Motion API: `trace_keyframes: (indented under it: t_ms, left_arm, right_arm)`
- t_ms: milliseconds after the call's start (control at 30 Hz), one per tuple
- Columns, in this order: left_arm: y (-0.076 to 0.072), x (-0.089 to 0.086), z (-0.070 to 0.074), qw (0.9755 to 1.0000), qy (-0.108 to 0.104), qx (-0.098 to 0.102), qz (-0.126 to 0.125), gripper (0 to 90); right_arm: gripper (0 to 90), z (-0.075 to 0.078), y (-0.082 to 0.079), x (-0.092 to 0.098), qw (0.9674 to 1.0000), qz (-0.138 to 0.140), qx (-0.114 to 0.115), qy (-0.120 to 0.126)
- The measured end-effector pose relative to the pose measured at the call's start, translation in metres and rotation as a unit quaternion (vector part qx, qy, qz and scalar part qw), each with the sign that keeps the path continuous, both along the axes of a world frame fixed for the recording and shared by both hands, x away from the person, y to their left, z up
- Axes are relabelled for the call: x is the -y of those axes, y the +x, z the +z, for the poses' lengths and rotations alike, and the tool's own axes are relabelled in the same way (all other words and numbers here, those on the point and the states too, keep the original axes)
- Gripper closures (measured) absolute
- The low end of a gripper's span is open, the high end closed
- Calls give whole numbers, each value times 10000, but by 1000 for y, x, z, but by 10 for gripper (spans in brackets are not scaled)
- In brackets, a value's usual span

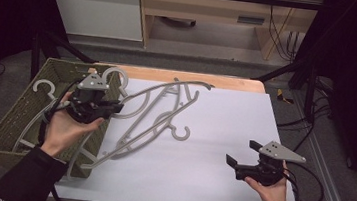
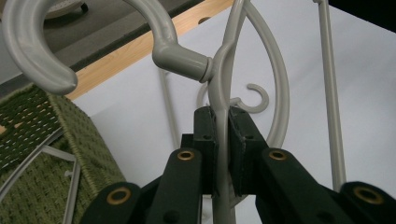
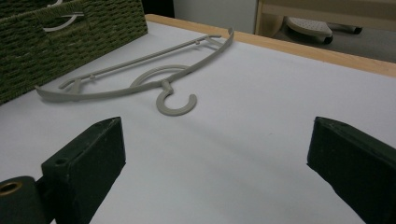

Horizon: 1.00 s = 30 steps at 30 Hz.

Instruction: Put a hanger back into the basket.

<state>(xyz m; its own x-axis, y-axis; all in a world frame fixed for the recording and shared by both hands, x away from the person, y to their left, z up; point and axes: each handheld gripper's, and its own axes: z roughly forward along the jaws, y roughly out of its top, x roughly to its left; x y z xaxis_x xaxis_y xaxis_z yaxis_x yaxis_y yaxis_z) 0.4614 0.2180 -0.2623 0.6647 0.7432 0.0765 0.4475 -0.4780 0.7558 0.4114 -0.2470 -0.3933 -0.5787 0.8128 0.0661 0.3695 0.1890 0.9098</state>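
Observation:
My left gripper [image 1: 115,107] is shut on the neck of a grey plastic hanger [image 1: 160,89] and holds it above the right rim of the basket. In the left gripper view the pads [image 2: 205,135] pinch the hanger [image 2: 223,93] just below its hook [image 2: 93,37]. A second grey hanger [image 1: 150,133] lies flat on the white sheet, its hook [image 1: 181,133] toward the middle. My right gripper [image 1: 242,152] rests open near the front right of the sheet, nothing between its jaws. In the right gripper view [image 3: 217,140] that lying hanger [image 3: 140,79] is ahead.
A green woven basket [image 1: 19,114] sits at the left of the table with more grey hangers [image 1: 44,86] inside; its wall [image 3: 70,37] shows in the right gripper view. The white sheet [image 1: 225,115] covers the table, whose wooden far edge [image 1: 194,77] shows behind it.

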Motion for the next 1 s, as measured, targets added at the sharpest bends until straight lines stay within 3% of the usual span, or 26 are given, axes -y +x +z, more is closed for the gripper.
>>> trace_keyframes:
  t_ms: [200,433,600,867,1000]
  left_arm:
    - [9,-25,4,9999,87,-5,122,824]
    - [19,-57,8,9996,42,65,289,824]
    - [28,-80,9,9988,232,45,436,824]
    - [35,-106,7,9977,427,50,522,824]
    - [39,-115,4,9975,355,95,605,824]
  right_arm:
    - [49,0,0,0,10000,-4,-12,-3]
    - [49,-1,1,-1,10000,6,-19,-40]
    - [49,-3,2,-2,10000,10,-32,-72]
    - [49,-3,2,-2,10000,-5,-41,-83]
    - [48,-3,3,-2,10000,-19,-31,-85]
